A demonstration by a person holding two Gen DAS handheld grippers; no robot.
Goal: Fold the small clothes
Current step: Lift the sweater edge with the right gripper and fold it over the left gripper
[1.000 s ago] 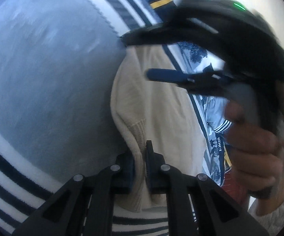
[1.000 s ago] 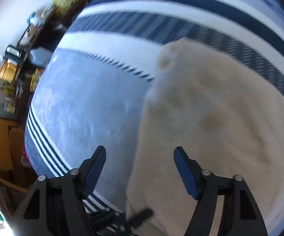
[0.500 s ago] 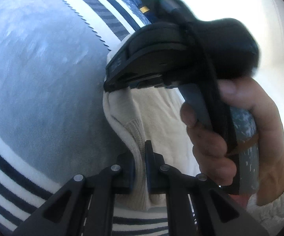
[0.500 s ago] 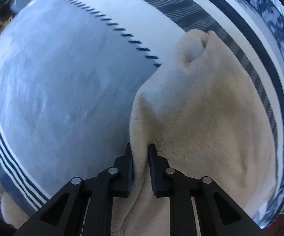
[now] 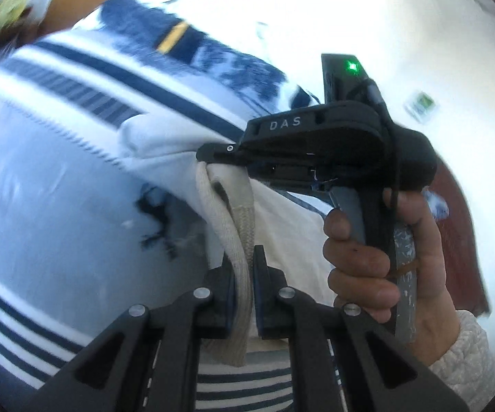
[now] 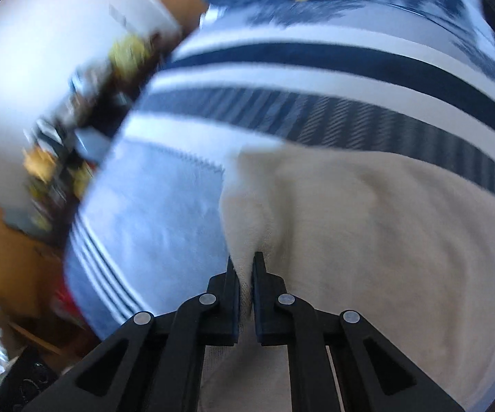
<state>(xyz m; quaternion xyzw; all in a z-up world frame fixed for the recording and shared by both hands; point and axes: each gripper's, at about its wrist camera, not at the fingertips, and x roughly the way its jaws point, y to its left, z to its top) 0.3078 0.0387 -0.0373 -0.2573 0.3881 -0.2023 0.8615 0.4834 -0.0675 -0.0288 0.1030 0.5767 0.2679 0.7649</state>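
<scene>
The left hand-held gripper (image 5: 244, 267) is clamped on the ribbed edge of the cream garment (image 5: 226, 226). The right hand-held gripper (image 6: 245, 271) is likewise closed on a fold of that garment, which is draped over the blue striped blanket (image 6: 165, 219), ahead of both grippers

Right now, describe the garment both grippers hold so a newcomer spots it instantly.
Start at the blue-and-white striped blanket. On it lies the cream knit garment, pinched by the left gripper and right gripper. It is the only plain cream piece there.
</scene>
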